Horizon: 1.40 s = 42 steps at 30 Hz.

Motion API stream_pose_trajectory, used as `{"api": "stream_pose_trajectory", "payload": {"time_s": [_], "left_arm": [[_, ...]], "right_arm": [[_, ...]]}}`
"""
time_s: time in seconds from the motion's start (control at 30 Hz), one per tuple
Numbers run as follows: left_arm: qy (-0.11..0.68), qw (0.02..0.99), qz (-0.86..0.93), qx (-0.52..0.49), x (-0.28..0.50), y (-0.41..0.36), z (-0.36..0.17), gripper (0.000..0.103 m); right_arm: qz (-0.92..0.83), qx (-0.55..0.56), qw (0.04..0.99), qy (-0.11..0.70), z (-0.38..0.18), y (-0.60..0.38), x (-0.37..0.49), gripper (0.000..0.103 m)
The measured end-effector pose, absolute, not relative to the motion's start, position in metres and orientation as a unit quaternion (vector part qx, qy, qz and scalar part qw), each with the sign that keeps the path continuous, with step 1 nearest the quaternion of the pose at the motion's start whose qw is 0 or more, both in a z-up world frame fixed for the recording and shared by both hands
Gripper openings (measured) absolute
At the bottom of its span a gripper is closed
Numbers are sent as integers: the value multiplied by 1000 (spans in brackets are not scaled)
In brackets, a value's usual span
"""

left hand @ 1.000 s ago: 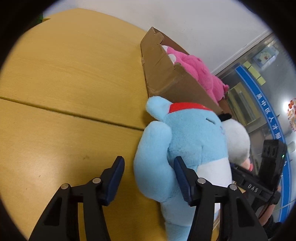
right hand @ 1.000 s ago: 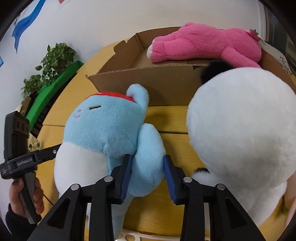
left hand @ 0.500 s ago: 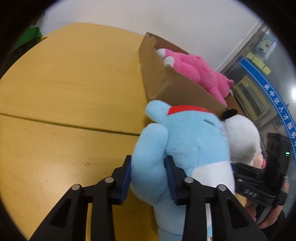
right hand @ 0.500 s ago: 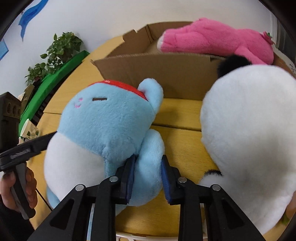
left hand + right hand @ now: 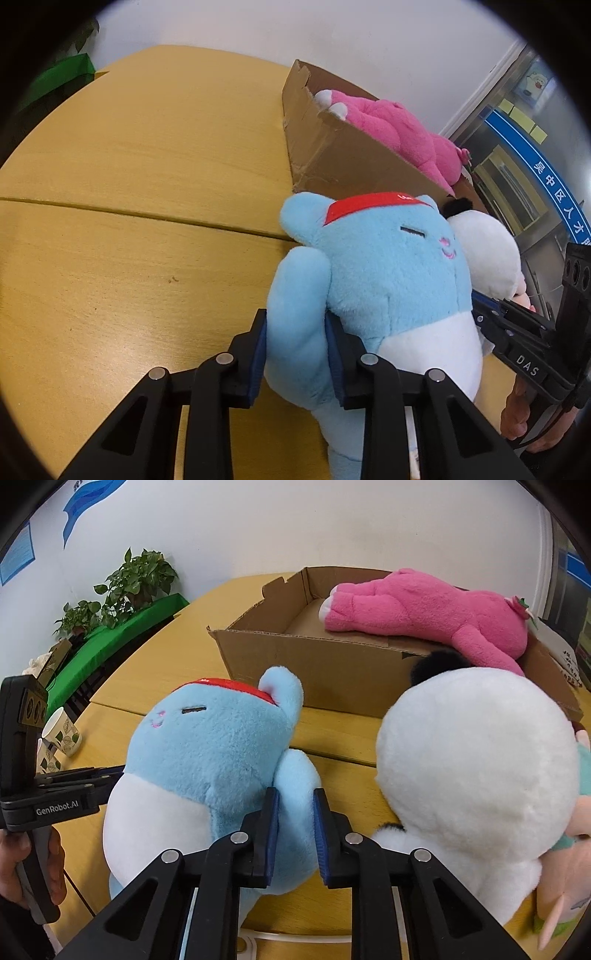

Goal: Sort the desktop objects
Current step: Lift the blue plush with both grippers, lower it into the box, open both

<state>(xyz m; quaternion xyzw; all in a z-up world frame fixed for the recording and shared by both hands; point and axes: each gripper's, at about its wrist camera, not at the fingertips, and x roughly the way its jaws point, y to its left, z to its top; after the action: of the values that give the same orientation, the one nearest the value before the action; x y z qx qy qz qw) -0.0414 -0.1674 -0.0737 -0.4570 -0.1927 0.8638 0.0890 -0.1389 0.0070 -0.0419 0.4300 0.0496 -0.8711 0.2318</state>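
Observation:
A light-blue plush toy (image 5: 388,280) with a red headband and white belly is held upright above the yellow table (image 5: 129,221). My left gripper (image 5: 295,332) is shut on one of its arms. My right gripper (image 5: 295,812) is shut on its other arm; the toy shows in the right wrist view too (image 5: 214,753). An open cardboard box (image 5: 321,664) stands behind it on the table, with a pink plush (image 5: 432,609) lying across its top. The box (image 5: 340,158) and pink plush (image 5: 399,133) also show in the left wrist view.
A large white plush (image 5: 476,782) sits to the right of the blue toy, touching the box front; it also shows in the left wrist view (image 5: 487,251). Paper cups (image 5: 61,734) stand at the table's left edge. Potted plants (image 5: 136,579) on a green bench lie beyond.
My left gripper has closed on the blue toy's arm. Both grippers have lifted the toy upward, so more of the box's inside shows.

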Motion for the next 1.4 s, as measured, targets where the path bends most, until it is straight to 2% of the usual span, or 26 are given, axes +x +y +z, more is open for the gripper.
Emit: {"api": "stream_pose_trajectory", "payload": {"time_s": [0.23,0.43,0.67,0.8,0.93,1.03,1.23,1.4], "left_arm": [[-156,89,894,-411,-39,-146,-19,26],[-129,84,919,-362,-50,-130,34,25],[-97,100,943,-303,-104,-122,98,26],[-78,91,946,-303,-161,-125,121,26],[-79,82,935,-337,-221,-131,107,26],[-78,72,920,-377,-263,-135,78,25],[-67,55,888,-452,-297,-136,9,25],[-32,27,872,-488,-316,-133,-20,26]], "right_arm": [[-886,402,228,24,-18,26,-136,17],[-907,353,231,12,28,42,-140,17],[-929,291,228,27,90,50,-189,17],[-931,285,224,36,113,43,-242,17],[-925,307,217,47,108,34,-305,17],[-909,353,217,55,80,26,-345,17],[-841,481,241,64,-4,15,-393,16],[-805,531,250,88,-34,0,-419,16]]}}
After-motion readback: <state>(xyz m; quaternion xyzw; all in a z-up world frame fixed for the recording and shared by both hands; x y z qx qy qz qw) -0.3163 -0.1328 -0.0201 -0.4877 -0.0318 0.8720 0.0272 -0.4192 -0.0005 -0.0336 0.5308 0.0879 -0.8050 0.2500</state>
